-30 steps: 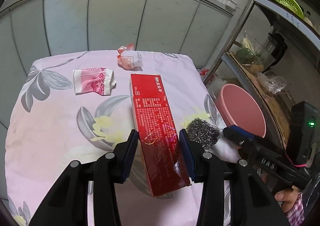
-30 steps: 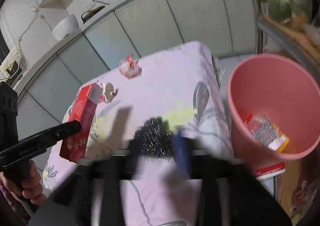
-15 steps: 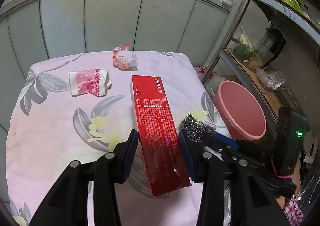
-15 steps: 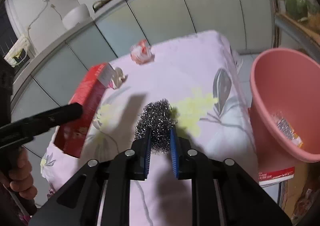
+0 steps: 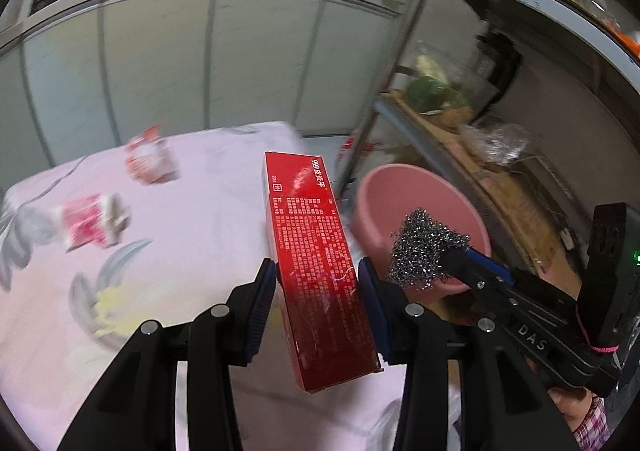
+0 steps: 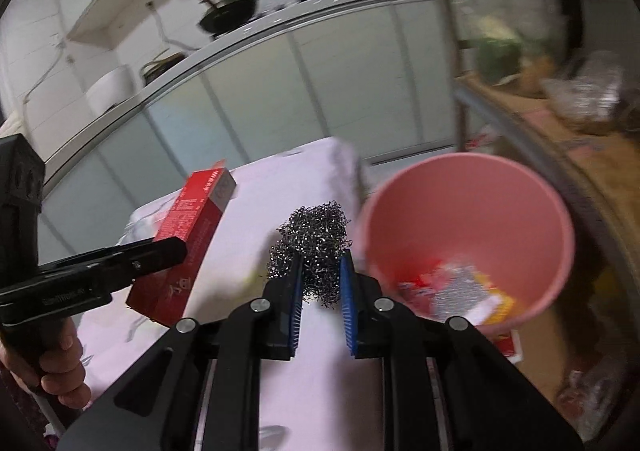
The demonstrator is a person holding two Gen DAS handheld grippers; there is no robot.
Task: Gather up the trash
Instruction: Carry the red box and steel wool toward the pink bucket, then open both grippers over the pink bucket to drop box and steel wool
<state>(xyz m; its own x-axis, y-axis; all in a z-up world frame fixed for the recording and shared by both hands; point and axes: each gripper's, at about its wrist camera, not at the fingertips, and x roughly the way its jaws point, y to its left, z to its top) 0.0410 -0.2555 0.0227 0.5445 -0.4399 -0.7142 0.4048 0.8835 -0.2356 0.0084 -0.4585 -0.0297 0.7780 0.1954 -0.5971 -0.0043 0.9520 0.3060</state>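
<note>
Jaws: my left gripper (image 5: 317,291) is clamped on the red box (image 5: 316,251), pads on its long sides, box tilted with its far end up. My right gripper (image 6: 319,283) pinches the steel wool (image 6: 314,237), most of the wad sticking out past the tips. Landmark is the pink bin (image 6: 532,187): wool sits just left of its rim, box further left, above the floral cloth (image 5: 192,219). Wrappers (image 6: 456,291) lie in the bin's bottom. Two more wrappers (image 5: 148,157) sit on the cloth, well left of the bin, blurred.
</note>
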